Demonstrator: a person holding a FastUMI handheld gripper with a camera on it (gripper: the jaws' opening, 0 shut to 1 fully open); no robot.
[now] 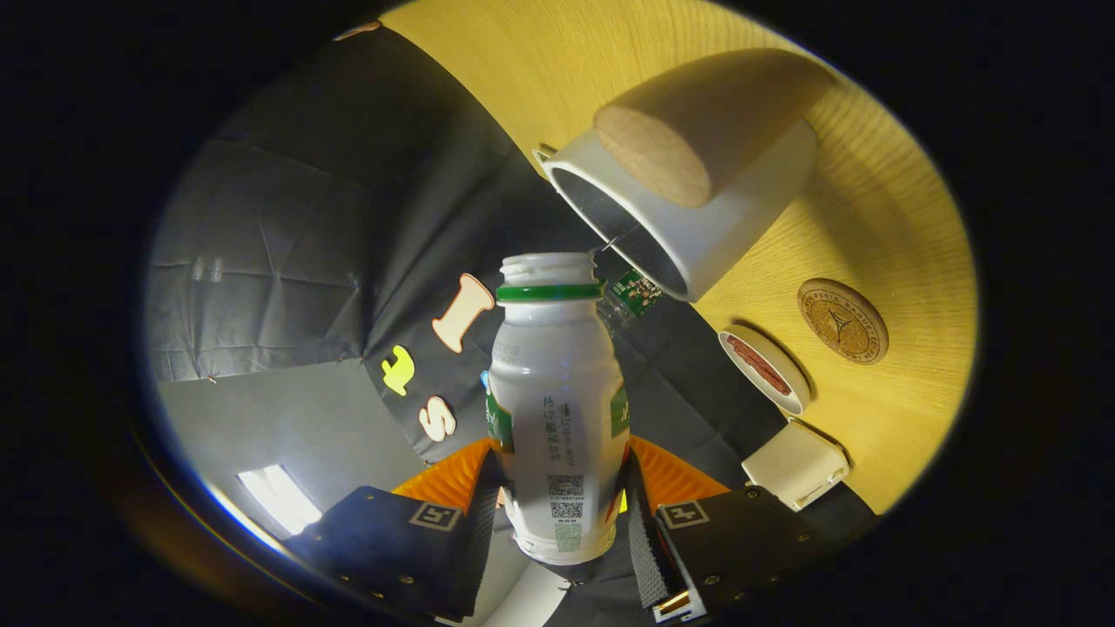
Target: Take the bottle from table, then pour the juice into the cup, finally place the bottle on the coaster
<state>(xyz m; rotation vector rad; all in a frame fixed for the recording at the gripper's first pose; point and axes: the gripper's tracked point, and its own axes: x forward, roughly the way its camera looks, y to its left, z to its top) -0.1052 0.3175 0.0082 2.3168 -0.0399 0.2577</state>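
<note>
Pour step in hand. Wooden table [871, 218] appears tilted, so the gripper is rolled. White cup [697, 209] at 1 o'clock from the bottle mouth, just beyond it; contents cannot be made out. Uncapped white bottle [556, 409] clamped between both fingers of the gripper [557, 514]; no stream visible. Next: tip further, then carry to cork coaster [842, 320], 3 o'clock.

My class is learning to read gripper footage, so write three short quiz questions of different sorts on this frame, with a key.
1. True or false: the bottle is capped.
2. What does the tool hold?
3. The cork coaster lies: A) under the cup; B) bare on the table; C) under the bottle.

Key: 1 false, its mouth is open. 2 the bottle, both fingers pressing its sides. 3 B.
</note>
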